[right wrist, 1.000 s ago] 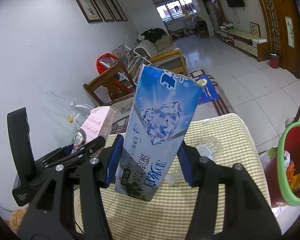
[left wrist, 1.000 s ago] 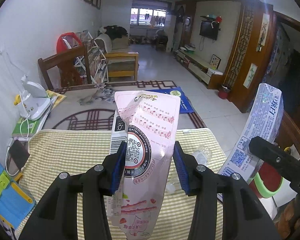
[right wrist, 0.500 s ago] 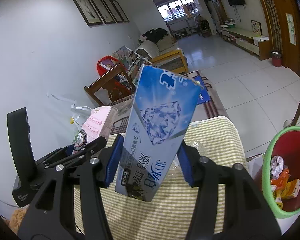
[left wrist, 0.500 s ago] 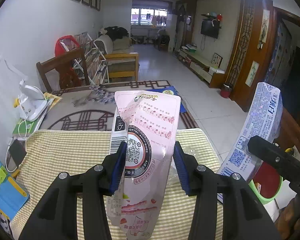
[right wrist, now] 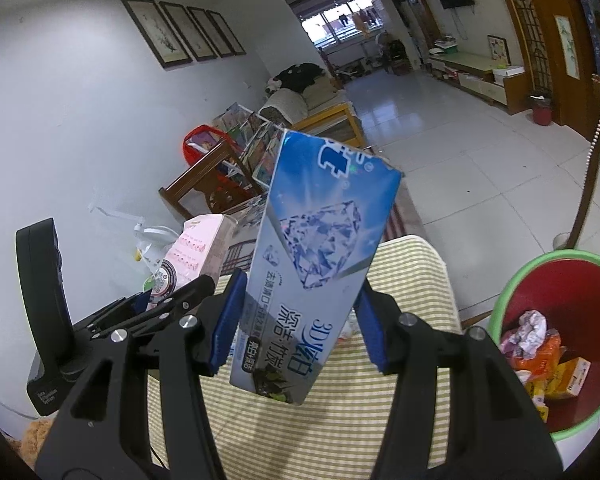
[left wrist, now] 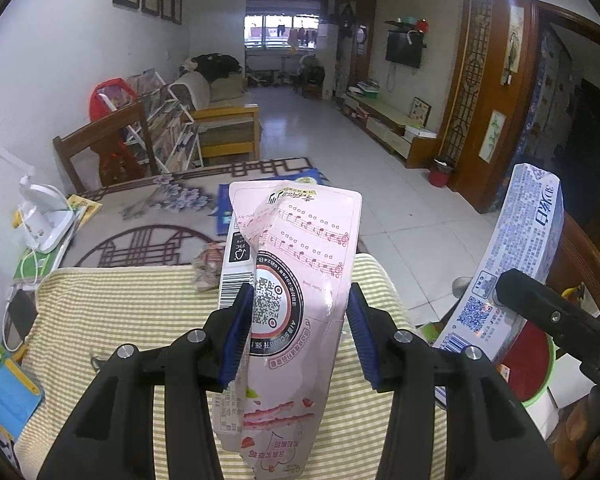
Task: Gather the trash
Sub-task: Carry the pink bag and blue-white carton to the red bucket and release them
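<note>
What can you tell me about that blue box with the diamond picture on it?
The blue toothpaste box is a long printed cardboard carton with a sparkling diamond graphic and Chinese lettering. Its far end looks torn open. It stands tilted between the right gripper's blue pads, lifted above the striped tablecloth, near the red bin.

Long white-walled living room [left wrist: 60, 60], glossy tiled floor [left wrist: 320, 128], far window [left wrist: 280, 32].

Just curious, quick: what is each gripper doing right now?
Left gripper: shut on the pink wrapper.
Right gripper: shut on the blue toothpaste box.
</note>
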`<control>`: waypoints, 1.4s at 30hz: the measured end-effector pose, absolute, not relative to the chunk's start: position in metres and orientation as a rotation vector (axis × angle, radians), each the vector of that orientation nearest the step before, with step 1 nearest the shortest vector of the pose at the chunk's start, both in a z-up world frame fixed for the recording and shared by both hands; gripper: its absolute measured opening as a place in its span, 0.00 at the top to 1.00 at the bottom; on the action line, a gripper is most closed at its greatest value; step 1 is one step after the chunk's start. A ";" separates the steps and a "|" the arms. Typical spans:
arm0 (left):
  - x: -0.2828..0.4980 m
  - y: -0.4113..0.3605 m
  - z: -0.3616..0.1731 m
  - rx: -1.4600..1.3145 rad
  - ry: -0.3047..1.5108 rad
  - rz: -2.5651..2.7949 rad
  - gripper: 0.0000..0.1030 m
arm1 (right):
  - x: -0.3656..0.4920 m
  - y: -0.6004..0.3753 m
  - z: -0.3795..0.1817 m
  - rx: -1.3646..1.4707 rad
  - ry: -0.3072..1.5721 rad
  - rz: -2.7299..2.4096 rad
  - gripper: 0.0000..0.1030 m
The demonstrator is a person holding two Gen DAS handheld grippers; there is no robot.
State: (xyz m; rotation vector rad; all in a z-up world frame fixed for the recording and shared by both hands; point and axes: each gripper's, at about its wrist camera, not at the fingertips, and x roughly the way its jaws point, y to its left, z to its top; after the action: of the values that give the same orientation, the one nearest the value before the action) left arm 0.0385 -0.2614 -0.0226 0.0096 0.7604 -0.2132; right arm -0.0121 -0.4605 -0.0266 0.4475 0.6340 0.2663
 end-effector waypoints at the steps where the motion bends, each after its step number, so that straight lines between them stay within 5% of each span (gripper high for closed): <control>1: 0.039 -0.265 -0.023 0.010 0.762 -0.219 0.57 | -0.013 -0.464 -0.027 0.451 0.634 0.262 0.50; 42: 0.035 -0.516 -0.087 0.112 0.976 -0.697 0.56 | -0.100 -0.684 -0.082 0.580 0.718 -0.319 0.50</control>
State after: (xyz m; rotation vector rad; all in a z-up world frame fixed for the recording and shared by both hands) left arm 0.0354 -0.5160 -0.0872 0.1117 0.9757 -0.6966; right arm -0.1004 -0.6845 -0.0815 0.5797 0.7181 -0.3194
